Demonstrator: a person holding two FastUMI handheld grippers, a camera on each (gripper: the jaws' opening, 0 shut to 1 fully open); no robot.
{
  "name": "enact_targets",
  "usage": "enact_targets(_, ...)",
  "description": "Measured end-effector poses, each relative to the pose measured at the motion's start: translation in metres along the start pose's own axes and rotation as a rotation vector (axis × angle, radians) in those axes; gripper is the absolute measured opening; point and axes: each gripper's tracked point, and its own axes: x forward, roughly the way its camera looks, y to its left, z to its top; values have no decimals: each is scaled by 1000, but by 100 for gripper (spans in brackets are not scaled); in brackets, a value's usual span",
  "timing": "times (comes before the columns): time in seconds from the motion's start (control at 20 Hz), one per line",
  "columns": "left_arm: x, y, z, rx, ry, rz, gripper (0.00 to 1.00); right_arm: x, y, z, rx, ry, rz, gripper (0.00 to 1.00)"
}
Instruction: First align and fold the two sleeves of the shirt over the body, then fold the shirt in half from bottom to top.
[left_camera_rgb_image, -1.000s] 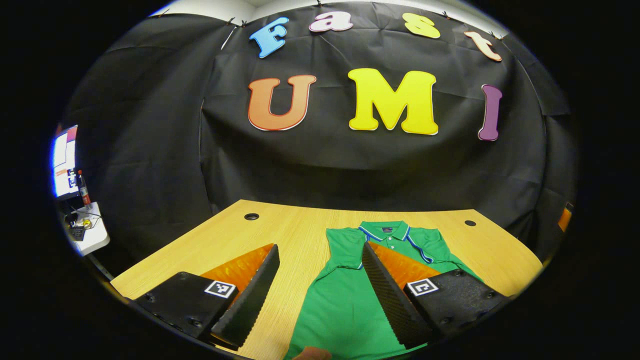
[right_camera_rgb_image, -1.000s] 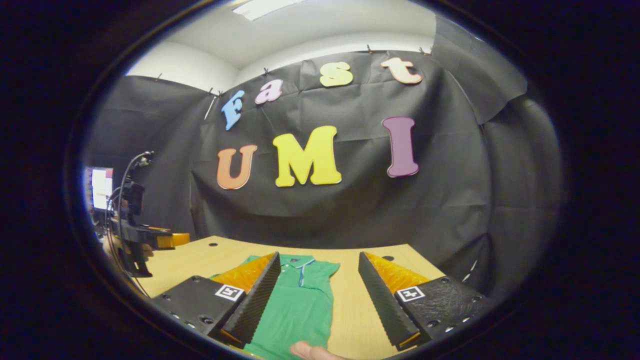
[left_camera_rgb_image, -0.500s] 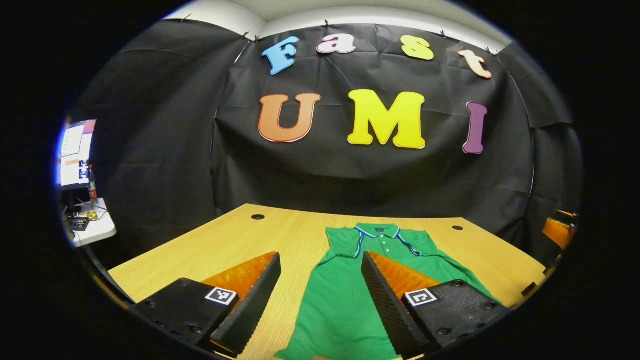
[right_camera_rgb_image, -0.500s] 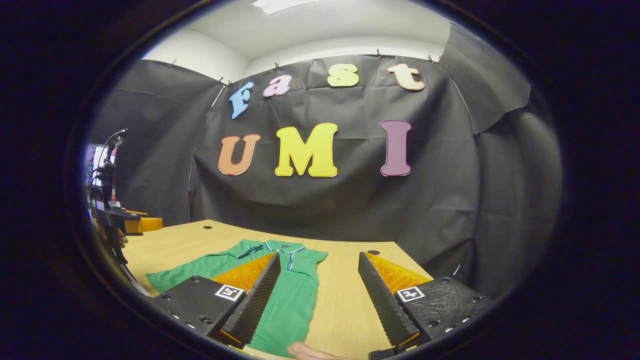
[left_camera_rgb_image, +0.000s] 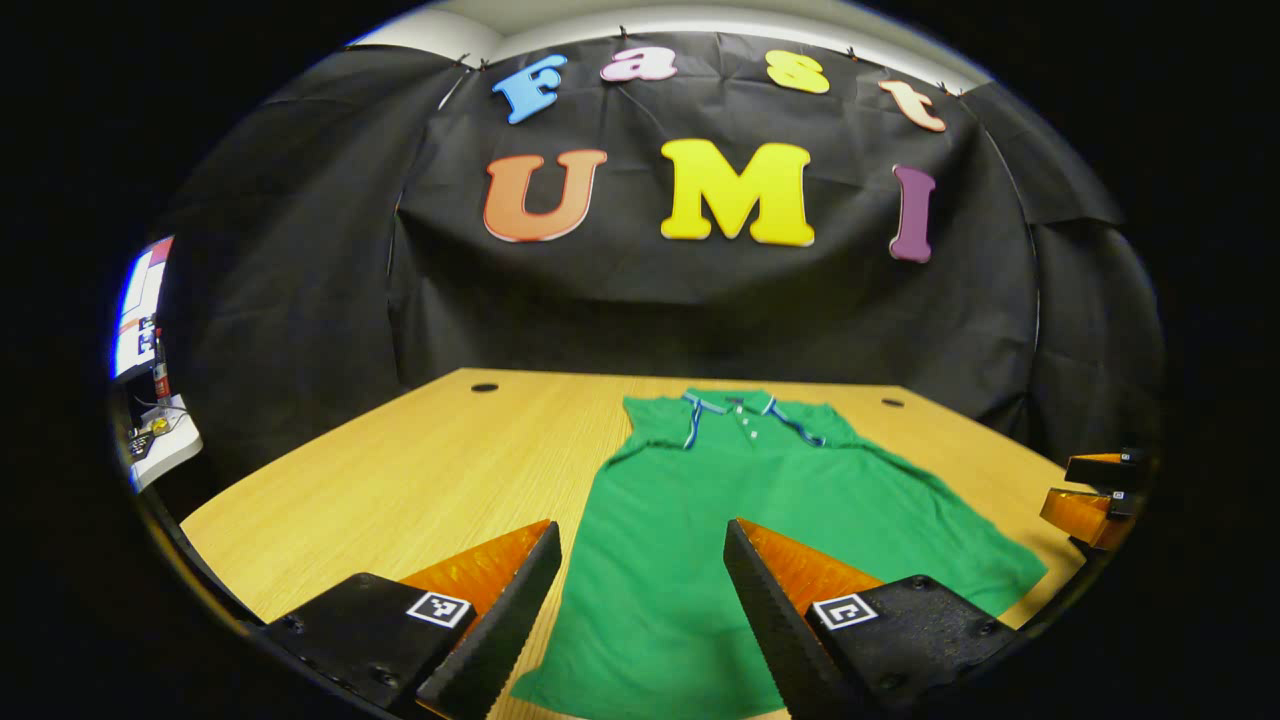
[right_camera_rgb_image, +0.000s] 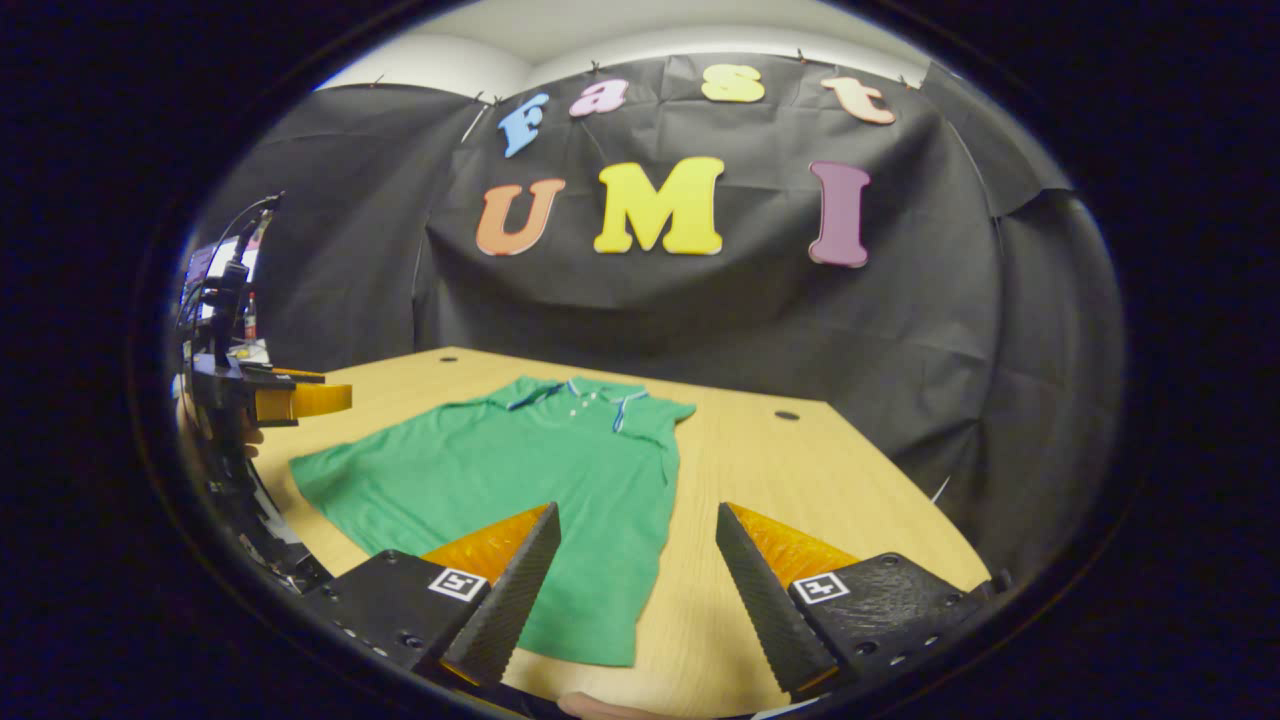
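A green polo shirt (left_camera_rgb_image: 760, 490) lies flat on the wooden table (left_camera_rgb_image: 400, 480), collar (left_camera_rgb_image: 740, 405) toward the booth wall and hem toward me. Its sleeves seem to lie in over the body. My left gripper (left_camera_rgb_image: 642, 530) hangs open above the shirt's near left part, holding nothing. In the right gripper view the shirt (right_camera_rgb_image: 520, 470) spreads to the left. My right gripper (right_camera_rgb_image: 637, 512) stands open over its near right edge, also holding nothing. The left gripper (right_camera_rgb_image: 275, 398) shows at that view's left edge, and the right gripper (left_camera_rgb_image: 1095, 490) at the other view's right edge.
The table (right_camera_rgb_image: 790, 470) has small cable holes (left_camera_rgb_image: 484, 386) near its far edge. A screen (left_camera_rgb_image: 140, 305) and a small white side table (left_camera_rgb_image: 165, 450) stand off to the left. A fingertip (right_camera_rgb_image: 600, 706) shows at the bottom of the right gripper view.
Both grippers have risen and drawn back toward the near edge, spreading apart to the shirt's two sides. Far more of the shirt's body shows now. Both stay open.
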Motion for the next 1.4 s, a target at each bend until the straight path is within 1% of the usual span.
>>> enact_targets(0.1, 0, 7, -24, 7, 48, 15, 100, 0, 5, -27, 38, 60, 10, 95)
enact_targets(0.25, -1, 10, -46, -30, 93, 10, 100, 2, 15, -51, 53, 109, 31, 96)
enact_targets(0.3, 1, 10, -52, -39, 110, 6, 100, 3, 19, -58, 66, 138, 42, 95)
enact_targets(0.35, 3, 9, -57, -48, 129, 5, 100, 5, 23, -57, 93, 138, 51, 95)
enact_targets(0.45, 7, 10, -53, -25, 105, 23, 100, 9, 24, -58, 116, 158, 39, 93)
enact_targets(0.5, 7, 13, -57, -1, 113, 40, 100, 9, 21, -56, 129, 154, 14, 91)
enact_targets(0.55, 8, 11, -54, 9, 101, 35, 99, 12, 22, -56, 134, 161, 2, 87)
enact_targets(0.6, 9, 7, -56, 10, 108, 21, 87, 13, 24, -57, 154, 162, -1, 80)
enact_targets(0.65, 11, 5, -56, 13, 108, 20, 72, 16, 25, -57, 169, 166, -8, 65)
enact_targets(0.7, 13, 3, -55, 20, 109, 15, 53, 19, 28, -56, 187, 168, -2, 53)
enact_targets(0.75, 14, 4, -54, 14, 102, 18, 43, 21, 33, -55, 194, 174, 16, 36)
enact_targets(0.8, 15, 2, -53, 10, 101, 20, 28, 24, 36, -54, 198, 172, 34, 28)
enact_targets(0.85, 16, 1, -53, 5, 104, 21, 23, 26, 37, -54, 181, 178, 34, 8)
enact_targets(0.9, 17, -1, -53, -3, 107, 19, 14, 26, 36, -53, 153, 183, 32, 5)
enact_targets(0.95, 17, -3, -52, -16, 111, 13, 12, 26, 36, -53, 143, 187, 28, 5)
enact_targets(1.0, 18, -4, -51, -28, 113, 6, 11, 26, 36, -50, 137, 183, 28, 1)
enact_targets(1.15, 20, -7, -49, -44, 117, -16, 10, 27, 37, -45, 116, 167, 53, 1)
enact_targets(1.3, 25, -12, -40, -49, 112, -28, 10, 33, 30, -30, 122, 138, 65, 1)
enact_targets(1.4, 30, -17, -28, -56, 100, -40, 10, 38, 22, -10, 116, 104, 59, 0)
